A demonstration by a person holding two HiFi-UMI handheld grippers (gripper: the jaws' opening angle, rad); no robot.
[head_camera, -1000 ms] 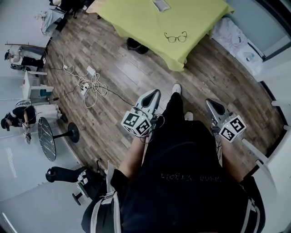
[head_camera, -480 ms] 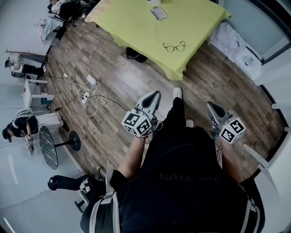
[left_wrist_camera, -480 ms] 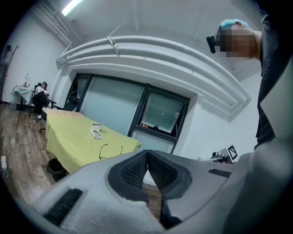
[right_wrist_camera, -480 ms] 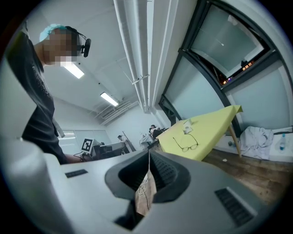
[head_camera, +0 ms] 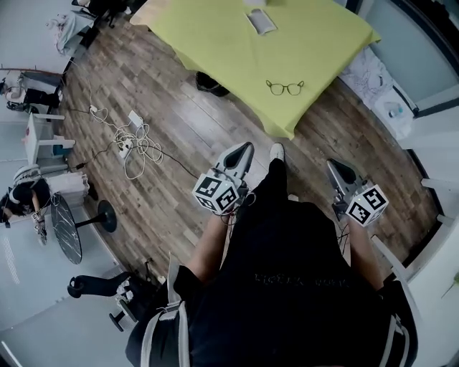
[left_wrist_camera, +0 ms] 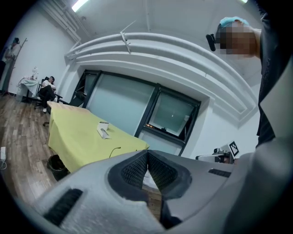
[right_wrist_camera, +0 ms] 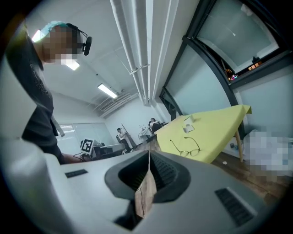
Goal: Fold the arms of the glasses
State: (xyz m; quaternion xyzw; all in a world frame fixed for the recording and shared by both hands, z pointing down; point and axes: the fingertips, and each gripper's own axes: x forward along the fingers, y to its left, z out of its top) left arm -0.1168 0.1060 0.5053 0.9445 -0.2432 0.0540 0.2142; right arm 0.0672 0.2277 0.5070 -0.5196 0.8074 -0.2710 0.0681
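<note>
A pair of dark thin-framed glasses (head_camera: 285, 87) lies with arms spread on the yellow-green tablecloth (head_camera: 215, 36), near the table's front corner; they also show in the right gripper view as glasses (right_wrist_camera: 185, 148). My left gripper (head_camera: 244, 149) is held low by my body, far short of the table, jaws shut and empty. My right gripper (head_camera: 335, 165) hangs level with it on the other side, also shut on nothing. In the left gripper view the left gripper (left_wrist_camera: 147, 161) points toward the table (left_wrist_camera: 78, 132).
A small white object (head_camera: 259, 20) rests farther back on the table. A power strip with tangled cables (head_camera: 133, 140) lies on the wood floor at left. A dark bin (head_camera: 209, 84) sits under the table edge. A round stool (head_camera: 68, 218) and seated people are far left.
The head view has shifted: the table and glasses now sit slightly right and lower in frame. Both grippers stay in about the same place, still shut.
</note>
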